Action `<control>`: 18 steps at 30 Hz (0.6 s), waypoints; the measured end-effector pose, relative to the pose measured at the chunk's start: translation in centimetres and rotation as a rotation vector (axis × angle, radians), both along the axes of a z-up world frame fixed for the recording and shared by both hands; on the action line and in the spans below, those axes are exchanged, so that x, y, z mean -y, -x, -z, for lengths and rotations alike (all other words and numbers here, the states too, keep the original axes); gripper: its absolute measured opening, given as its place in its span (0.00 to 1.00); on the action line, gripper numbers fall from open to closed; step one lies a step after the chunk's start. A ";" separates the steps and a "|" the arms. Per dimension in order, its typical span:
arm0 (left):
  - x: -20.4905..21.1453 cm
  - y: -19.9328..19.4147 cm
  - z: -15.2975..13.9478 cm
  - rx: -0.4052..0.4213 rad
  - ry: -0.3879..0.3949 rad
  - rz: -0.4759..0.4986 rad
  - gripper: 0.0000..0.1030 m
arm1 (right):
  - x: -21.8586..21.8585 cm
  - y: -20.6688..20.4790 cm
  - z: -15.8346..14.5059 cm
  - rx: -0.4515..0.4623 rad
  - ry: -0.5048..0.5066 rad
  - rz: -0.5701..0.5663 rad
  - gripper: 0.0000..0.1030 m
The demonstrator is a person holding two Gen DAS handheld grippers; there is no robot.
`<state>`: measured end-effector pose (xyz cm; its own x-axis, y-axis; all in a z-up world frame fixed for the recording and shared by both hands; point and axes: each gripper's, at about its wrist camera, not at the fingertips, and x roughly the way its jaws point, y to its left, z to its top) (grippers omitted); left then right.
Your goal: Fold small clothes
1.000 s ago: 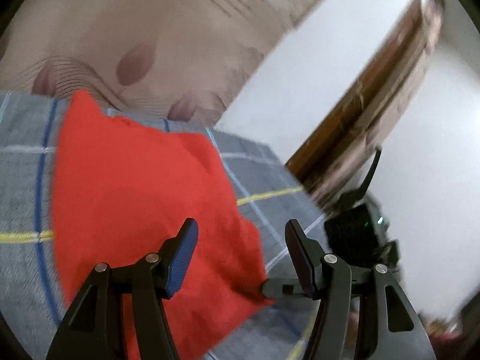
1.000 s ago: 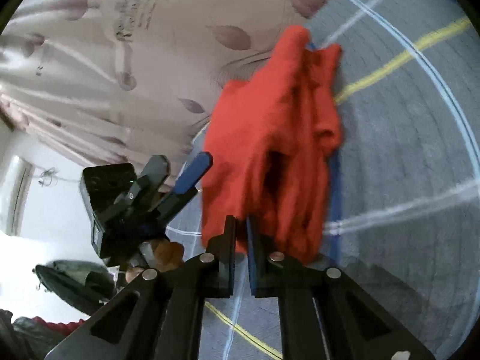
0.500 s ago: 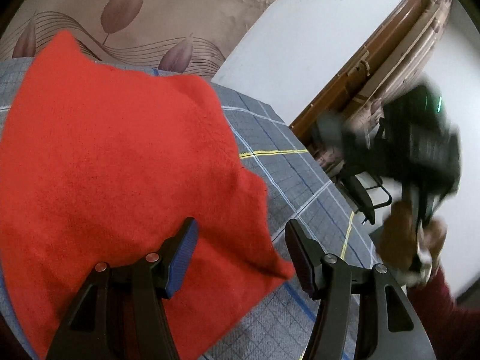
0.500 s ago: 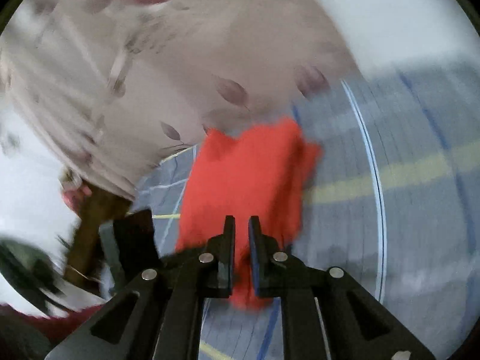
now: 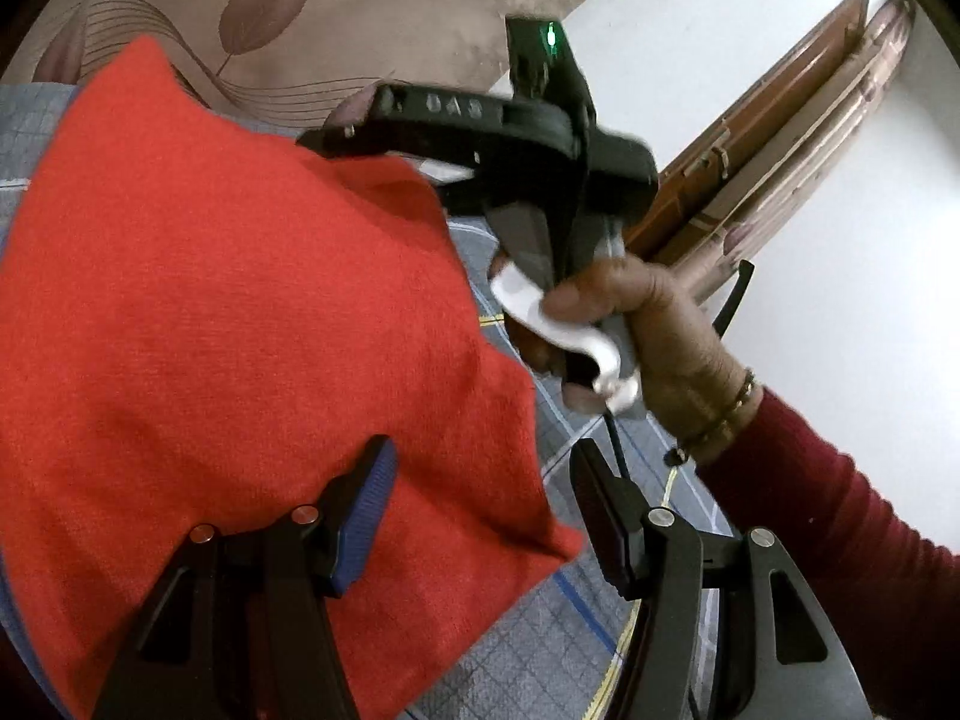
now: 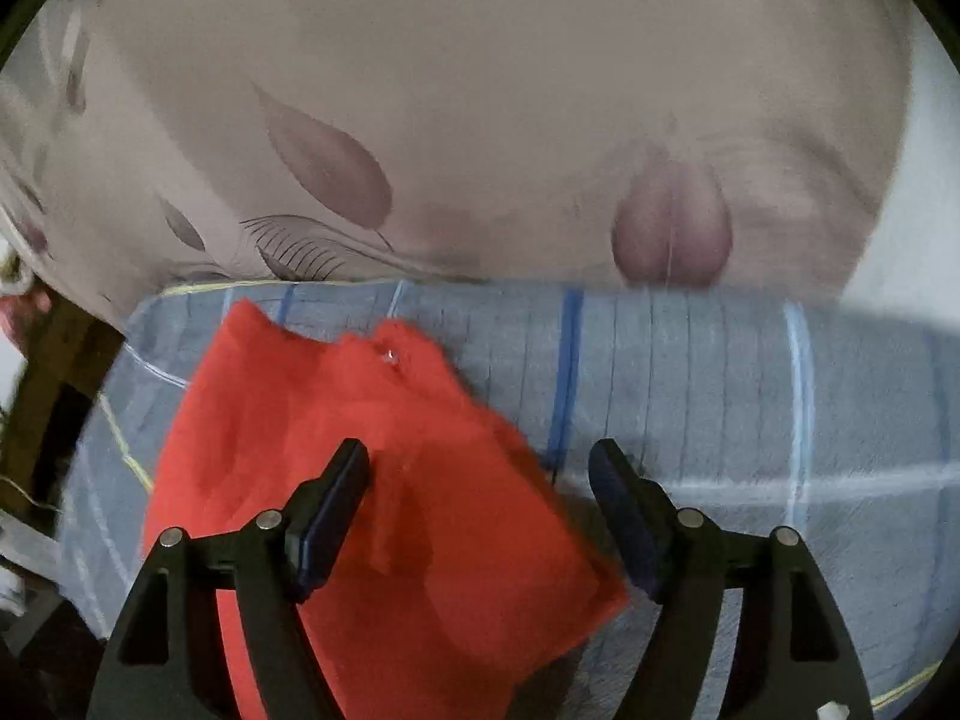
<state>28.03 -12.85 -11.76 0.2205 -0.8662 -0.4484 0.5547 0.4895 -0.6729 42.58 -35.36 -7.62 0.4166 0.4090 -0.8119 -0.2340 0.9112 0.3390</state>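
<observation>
Checked bedsheet point(image 6: 690, 390) under red cloth point(image 6: 372, 510), leaf-print curtain point(image 6: 480, 120) prob. behind.

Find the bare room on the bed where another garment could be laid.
Free: the checked sheet right of the red cloth, up to the curtain. Crowded: the left side, where the cloth lies under both open hand-held grippers, left and right.
</observation>
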 end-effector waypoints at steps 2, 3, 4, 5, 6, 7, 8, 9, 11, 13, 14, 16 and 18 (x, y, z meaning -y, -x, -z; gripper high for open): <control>-0.1 0.0 0.1 -0.001 0.001 0.000 0.59 | 0.4 0.9 0.8 -0.011 -0.026 -0.016 0.27; -0.1 0.0 0.1 -0.001 0.001 0.000 0.59 | 0.2 1.4 0.7 0.009 -0.018 -0.025 0.12; -0.2 0.0 0.1 -0.001 0.000 0.000 0.59 | -0.2 1.8 0.3 0.045 0.030 -0.019 0.12; -0.2 0.0 0.2 0.000 -0.002 0.000 0.59 | -0.4 2.1 0.0 0.065 0.055 -0.025 0.11; -0.3 0.0 0.2 -0.001 -0.002 0.000 0.59 | -0.8 2.3 -0.3 0.083 0.078 -0.036 0.10; -0.5 -0.1 0.2 -0.002 -0.001 -0.001 0.59 | -1.5 2.3 -0.8 0.097 0.099 -0.038 0.10; -0.5 -0.3 0.2 -0.002 0.000 -0.002 0.59 | -2.0 2.6 -1.6 0.138 0.122 -0.033 0.08; -0.4 -0.1 0.1 -0.002 0.000 -0.002 0.59 | -2.2 3.1 -2.6 0.187 0.128 -0.026 0.06; -0.3 -0.2 0.0 -0.001 -0.004 -0.002 0.59 | -2.0 4.0 -4.3 0.271 0.112 0.001 0.06; 0.1 -0.1 -0.2 0.000 -0.012 0.000 0.59 | -0.2 3.5 -3.1 0.234 0.102 0.042 0.05; 0.2 0.0 -0.2 0.001 -0.014 0.000 0.59 | 0.9 2.8 -1.5 0.180 0.095 0.076 0.05; 0.3 0.3 -0.5 0.000 -0.013 0.001 0.59 | 2.3 2.3 0.6 0.112 0.026 0.095 0.05; 0.4 0.3 -0.6 0.001 -0.016 0.001 0.59 | 3.4 2.2 1.8 0.075 -0.086 0.110 0.08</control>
